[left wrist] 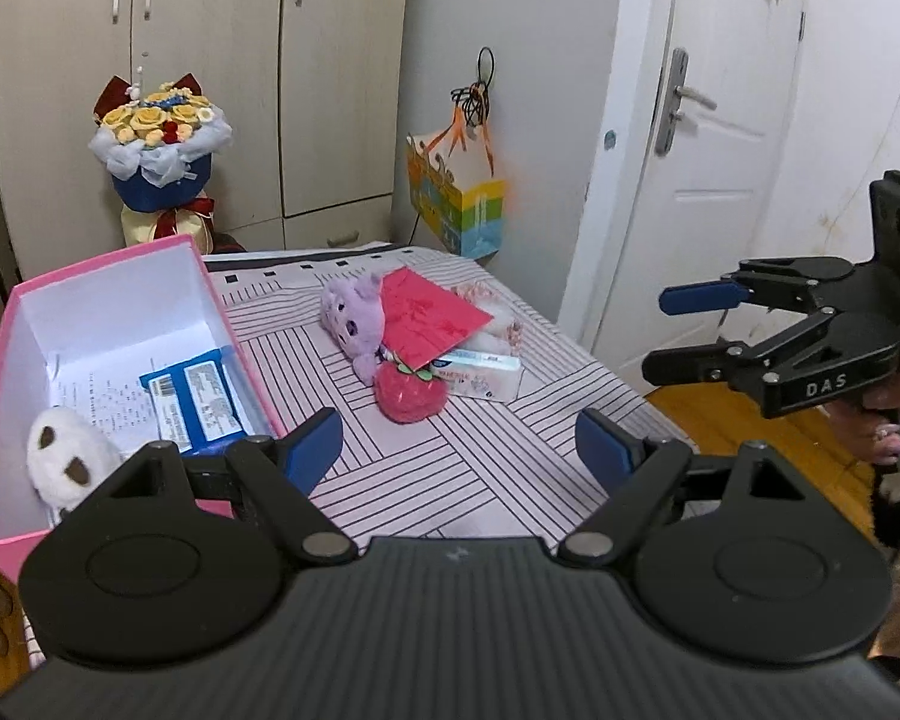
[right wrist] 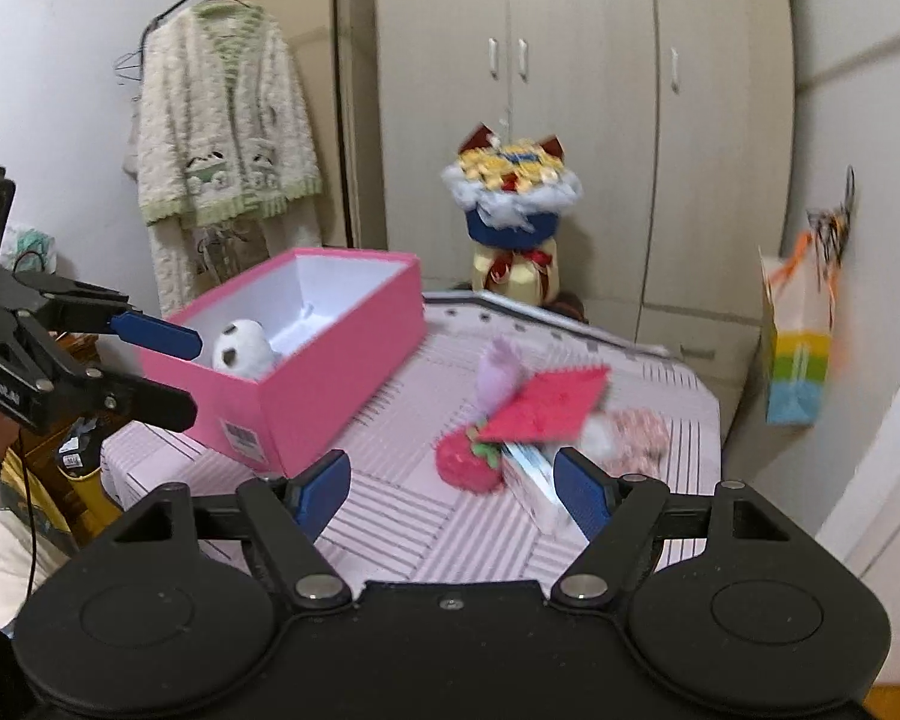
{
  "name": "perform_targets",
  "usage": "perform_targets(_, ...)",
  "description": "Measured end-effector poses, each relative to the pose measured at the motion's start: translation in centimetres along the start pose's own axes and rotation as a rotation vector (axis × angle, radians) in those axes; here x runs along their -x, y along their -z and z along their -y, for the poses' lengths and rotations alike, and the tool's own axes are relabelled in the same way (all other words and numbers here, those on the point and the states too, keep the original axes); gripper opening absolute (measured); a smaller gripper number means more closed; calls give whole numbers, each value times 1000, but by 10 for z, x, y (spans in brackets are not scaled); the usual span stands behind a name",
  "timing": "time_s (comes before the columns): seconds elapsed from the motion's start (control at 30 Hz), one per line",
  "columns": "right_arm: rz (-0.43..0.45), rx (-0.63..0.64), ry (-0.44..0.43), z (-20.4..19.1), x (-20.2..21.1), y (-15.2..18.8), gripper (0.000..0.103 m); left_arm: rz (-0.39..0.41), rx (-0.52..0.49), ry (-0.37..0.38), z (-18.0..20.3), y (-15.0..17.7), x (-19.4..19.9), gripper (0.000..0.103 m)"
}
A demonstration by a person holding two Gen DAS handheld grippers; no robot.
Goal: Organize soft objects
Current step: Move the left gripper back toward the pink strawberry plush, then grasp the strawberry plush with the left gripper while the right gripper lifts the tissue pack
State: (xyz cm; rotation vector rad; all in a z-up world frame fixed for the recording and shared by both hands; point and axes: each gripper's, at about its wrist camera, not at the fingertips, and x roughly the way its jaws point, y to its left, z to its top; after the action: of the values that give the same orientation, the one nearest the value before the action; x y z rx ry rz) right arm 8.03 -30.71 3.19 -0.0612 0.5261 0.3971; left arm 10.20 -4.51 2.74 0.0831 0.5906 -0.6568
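Strawberry toy [left wrist: 410,397] comes next: both claws, left [left wrist: 457,452] and right [right wrist: 452,487], are wide and empty, so squeeze its middle gently, then drop it in the pink box [left wrist: 114,269].

**Soft plush, matt card**

The box [left wrist: 120,276] at ten o'clock looks like matt pink card. The strawberry [left wrist: 410,395] and purple toy [left wrist: 354,315] are fuzzy plush; the envelope [left wrist: 432,318] is red paper, the tablecloth [left wrist: 480,456] striped cloth.

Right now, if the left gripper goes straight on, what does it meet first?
Probably the striped cover, then the red strawberry plush just beyond. The open left gripper holds nothing; depth is unclear.
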Motion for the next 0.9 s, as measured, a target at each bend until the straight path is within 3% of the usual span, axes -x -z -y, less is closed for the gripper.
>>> perform_targets(0.2,-7,-55,-7,26,-25,27,79,72,16,1,6,6,-30,85)
perform_targets(0.37,29,-95,-11,47,-48,47,79,85,8,-34,14,11,-64,85)
perform_targets(0.57,51,-71,30,60,-86,60,79,105,-1,-125,16,18,-110,85)
perform_targets(0.7,10,-26,34,62,-114,62,78,129,-20,-213,12,21,-147,85)
perform_targets(0.77,-17,-46,22,65,-127,64,72,105,-12,-269,7,20,-166,84)
perform_targets(0.9,-33,-64,13,69,-143,65,70,82,41,-220,-3,17,-182,85)
